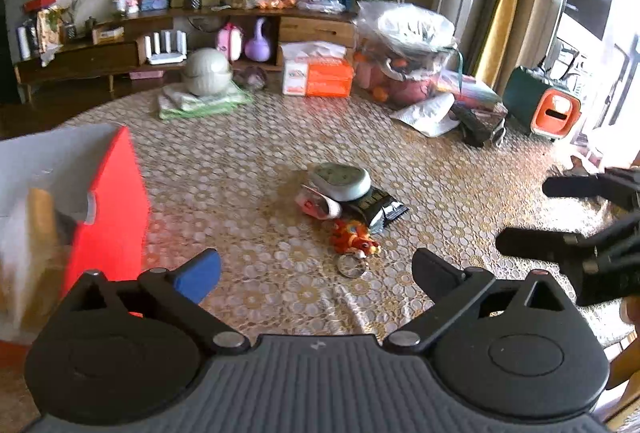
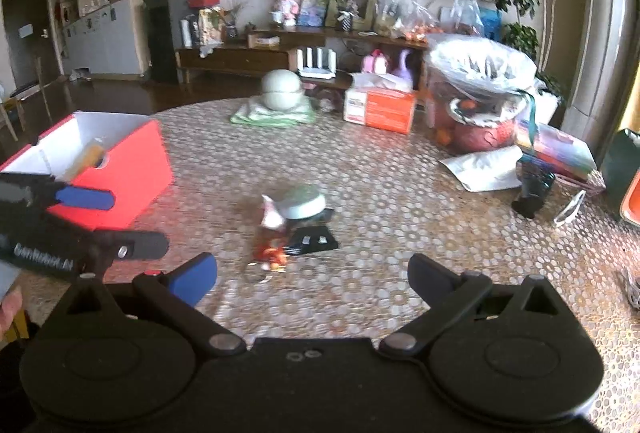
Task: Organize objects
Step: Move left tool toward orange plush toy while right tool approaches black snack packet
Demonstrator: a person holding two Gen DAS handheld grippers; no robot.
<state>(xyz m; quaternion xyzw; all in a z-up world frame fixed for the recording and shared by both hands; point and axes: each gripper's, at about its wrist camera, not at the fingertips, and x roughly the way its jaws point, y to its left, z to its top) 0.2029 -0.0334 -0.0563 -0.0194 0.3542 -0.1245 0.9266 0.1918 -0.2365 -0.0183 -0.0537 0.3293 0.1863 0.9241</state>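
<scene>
At my far left the red box [image 1: 108, 209] stands open on the patterned table [image 1: 248, 161]. My left gripper [image 1: 316, 273] hovers with fingers spread, holding nothing. Ahead, mid-table, lies the pile: a pale green case [image 1: 341, 181] atop a black packet [image 1: 378, 207], an orange toy keychain [image 1: 354, 237] just beside. My right gripper [image 2: 312, 273] is spread wide too, empty.

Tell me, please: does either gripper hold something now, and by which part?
Nothing is held. The left gripper and the right gripper are both open, with only the table between their fingers.
</scene>
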